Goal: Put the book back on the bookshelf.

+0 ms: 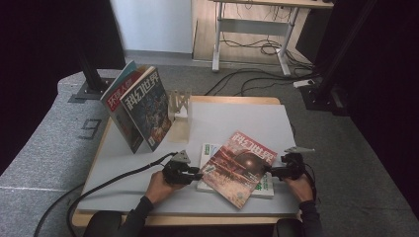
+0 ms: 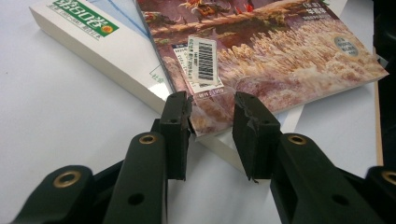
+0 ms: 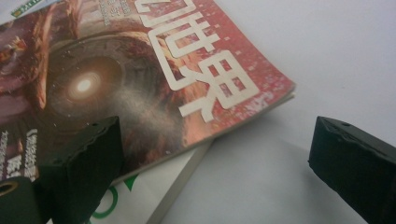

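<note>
A red magazine [image 1: 239, 165] lies skewed on top of a white book with green print [image 1: 209, 150], near the front of the white table [image 1: 232, 118]. My left gripper [image 1: 197, 173] sits at the magazine's left corner. In the left gripper view that corner [image 2: 212, 119] pokes between the jaws of the left gripper [image 2: 212, 100]; the left jaw touches its edge, the right one stands just off it, and the book [image 2: 93, 42] lies beneath. My right gripper [image 1: 272, 171] is at the magazine's right edge. Its jaws [image 3: 214, 128] stand wide apart, one over the cover [image 3: 140, 70], one over bare table.
Two more magazines [image 1: 146, 106] stand leaning at the back left, beside a pale wooden rack [image 1: 179, 102]. The table's front edge [image 1: 188, 219] runs just behind both hands. Cables trail from the left gripper across the table's left side.
</note>
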